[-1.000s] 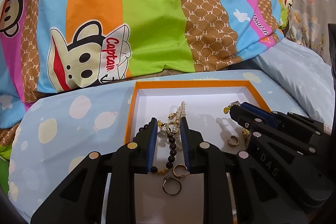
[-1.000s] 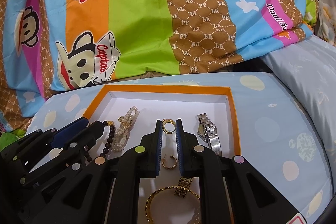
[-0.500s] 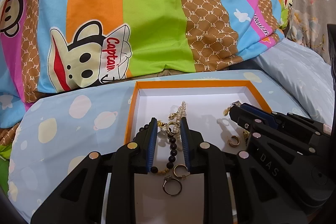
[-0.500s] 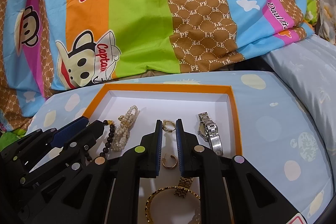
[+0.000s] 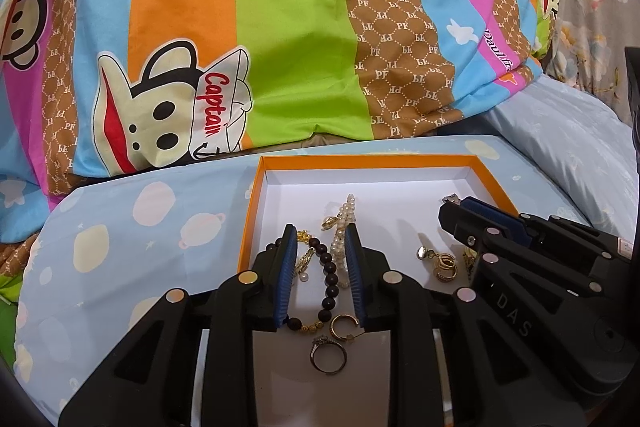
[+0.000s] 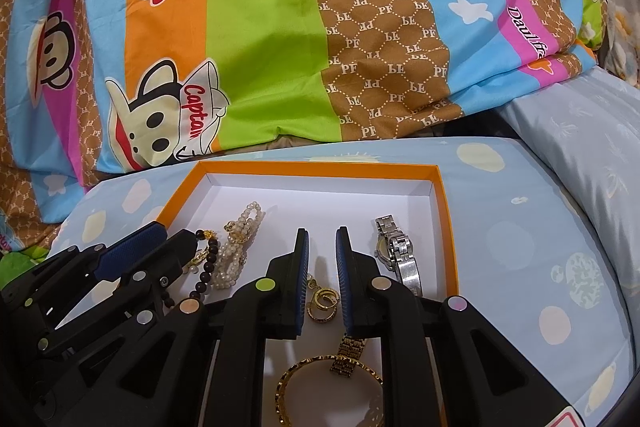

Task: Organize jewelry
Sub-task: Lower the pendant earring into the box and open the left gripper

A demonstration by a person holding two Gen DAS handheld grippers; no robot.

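An orange-rimmed white box (image 5: pixel 496 173) (image 6: pixel 448 227) holds the jewelry. My left gripper (image 5: pixel 321 239) is open low over it, its jaws either side of a dark bead bracelet (image 5: pixel 330 277) and a pearl bracelet (image 5: pixel 340 223). A gold hoop (image 5: pixel 344 325) and a silver ring (image 5: pixel 328 355) lie nearer the camera. My right gripper (image 6: pixel 322 241) is open with a narrow gap, with gold hoop earrings (image 6: pixel 324 303) between its fingers. A silver watch (image 6: pixel 396 255) lies right of it, a gold bangle (image 6: pixel 332 379) below.
The box sits on a pale blue cushion (image 5: pixel 120 235). A bright cartoon-print duvet (image 5: pixel 280 27) rises just behind it. A pale blue pillow (image 6: pixel 592 167) lies to the right. Each gripper shows in the other's view, close together over the box.
Both grippers have moved slightly forward and lower over the box. The gold earrings now lie between the right fingers. No item has been taken hold of.
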